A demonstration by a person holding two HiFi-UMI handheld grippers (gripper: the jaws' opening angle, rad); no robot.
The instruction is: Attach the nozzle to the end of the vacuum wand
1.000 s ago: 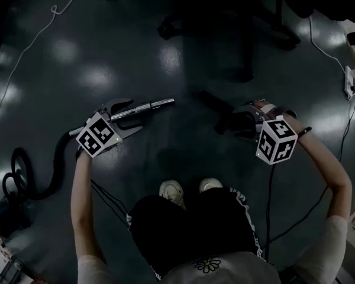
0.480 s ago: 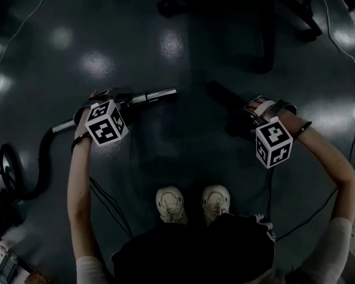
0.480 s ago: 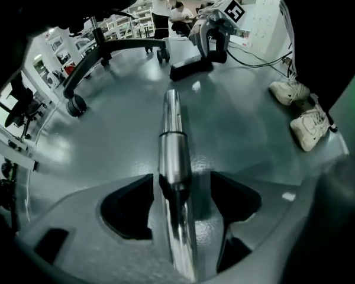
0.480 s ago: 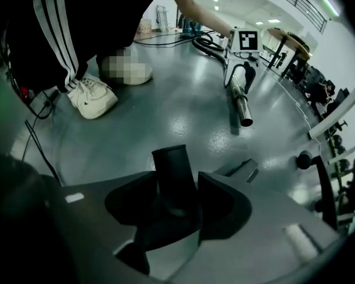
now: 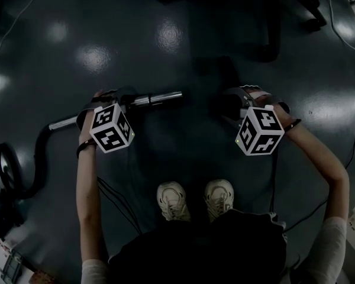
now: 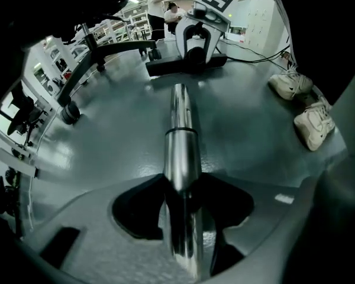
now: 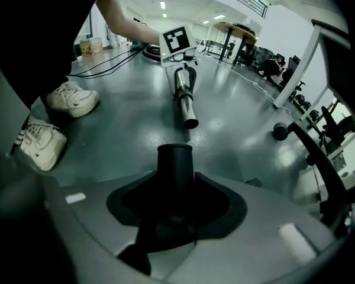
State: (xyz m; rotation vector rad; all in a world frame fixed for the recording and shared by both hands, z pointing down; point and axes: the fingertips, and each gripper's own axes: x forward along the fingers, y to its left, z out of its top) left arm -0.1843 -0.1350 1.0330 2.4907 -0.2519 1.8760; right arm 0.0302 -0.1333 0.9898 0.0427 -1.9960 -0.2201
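Both hands are finishing their drop toward the glossy dark floor [image 5: 165, 40], and the jaws have just been closing. The left gripper [image 6: 180, 185] is clamping the silver metal vacuum wand [image 6: 180, 141]. The right gripper [image 7: 176, 197] is pinching the black plastic nozzle tube [image 7: 175, 164] (both pieces lying on the floor). Pickup looks ready, with joining next. Both grippers are pointing steeply downward, with the wand's open end and the nozzle facing each other, well apart.

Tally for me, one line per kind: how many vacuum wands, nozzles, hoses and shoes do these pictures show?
vacuum wand: 1
nozzle: 1
black hose: 1
white shoes: 2
Total: 5
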